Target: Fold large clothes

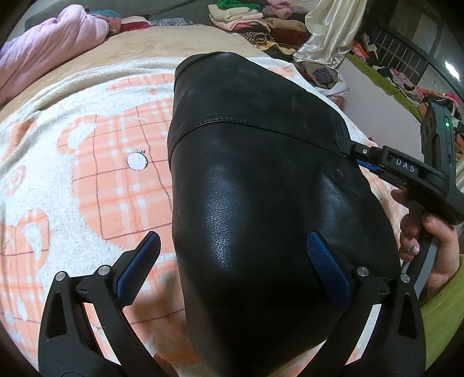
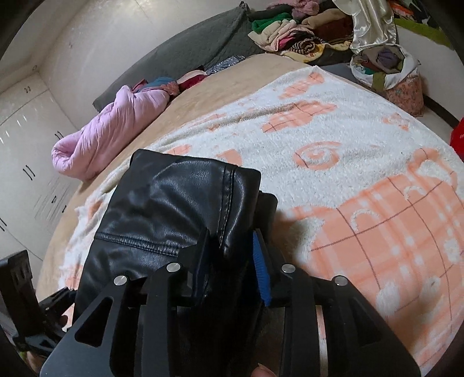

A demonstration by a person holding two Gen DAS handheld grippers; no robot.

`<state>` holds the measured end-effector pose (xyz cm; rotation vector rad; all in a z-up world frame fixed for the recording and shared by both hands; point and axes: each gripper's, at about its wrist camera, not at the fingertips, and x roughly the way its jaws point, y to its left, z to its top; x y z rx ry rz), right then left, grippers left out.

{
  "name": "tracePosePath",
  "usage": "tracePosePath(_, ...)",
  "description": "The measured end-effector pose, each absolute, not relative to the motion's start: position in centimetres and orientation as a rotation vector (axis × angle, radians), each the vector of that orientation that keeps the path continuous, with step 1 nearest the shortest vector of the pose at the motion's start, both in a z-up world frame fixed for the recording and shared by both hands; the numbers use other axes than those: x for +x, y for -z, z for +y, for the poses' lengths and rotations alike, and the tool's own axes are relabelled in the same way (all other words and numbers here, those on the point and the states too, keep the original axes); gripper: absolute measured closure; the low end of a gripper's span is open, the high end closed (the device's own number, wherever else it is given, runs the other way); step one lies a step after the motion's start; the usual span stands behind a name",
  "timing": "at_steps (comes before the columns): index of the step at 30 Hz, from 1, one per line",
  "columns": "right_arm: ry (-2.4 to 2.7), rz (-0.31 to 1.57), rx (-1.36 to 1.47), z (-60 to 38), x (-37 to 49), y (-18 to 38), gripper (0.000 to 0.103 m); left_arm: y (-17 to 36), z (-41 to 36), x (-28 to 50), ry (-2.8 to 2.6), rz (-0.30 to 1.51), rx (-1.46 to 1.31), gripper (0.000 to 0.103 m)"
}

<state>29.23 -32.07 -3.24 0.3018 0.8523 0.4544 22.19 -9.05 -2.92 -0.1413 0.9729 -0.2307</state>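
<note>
A black leather-look garment [image 1: 261, 179], folded into a thick, glossy slab with stitched seams, lies on a white fleece blanket with orange plaid bear and swirl motifs [image 1: 95, 162] that covers most of a bed topped by a tan sheet [image 1: 162, 37]. The left gripper [image 1: 232, 258] hangs over the garment's near end with its 2 blue-padded fingers [image 1: 327, 261] spread wide apart; one sits above the leather, the other above the blanket just beside the garment's left edge, and neither pad presses on anything. The right gripper [image 2: 232, 255], held by a hand [image 1: 429, 240] in a yellow-green sleeve [image 1: 440, 319], reaches in from the garment's right edge at the seam line; its fingers stand a little apart with a raised fold of leather between them, the blue pad [image 2: 261, 269] on one side showing a slight gap from the cloth, so the fold sits loose rather than pinched. The garment's far edge is square and stops well short of the blanket's far hem. To the garment's left in the left wrist view the blanket lies flat and bare, giving wide room. A rolled pink quilted comforter [image 2: 110, 130] rests along the tan sheet's far side, well apart. Beyond the bed's head, a heap of mixed folded clothes [image 2: 290, 34] and a cream satin drape [image 2: 371, 26] crowd the far corner.
</note>
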Motion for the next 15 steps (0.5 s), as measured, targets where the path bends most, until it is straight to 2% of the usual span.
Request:
tracePosePath(10,-0.401,0.858,0.294,-31.7,28.9,4.3,0.073,3.1,-9.1,21.8,0.23,0.983,-0.156,0.008)
tracePosePath(12,-0.43,0.863,0.353,-32.3,28.1,3.8,0.058,2.7,-9.0,21.6,0.227,0.979,-0.149,0.008)
tracePosePath(13,-0.434,0.865,0.358,-32.4,27.7,3.7,0.047,2.6,-9.1,21.5,0.225,0.975,-0.142,0.008)
tracePosePath(15,-0.425,0.861,0.336,-32.3,26.7,3.3,0.045,2.4,-9.2,21.3,0.223,0.972,-0.136,0.009)
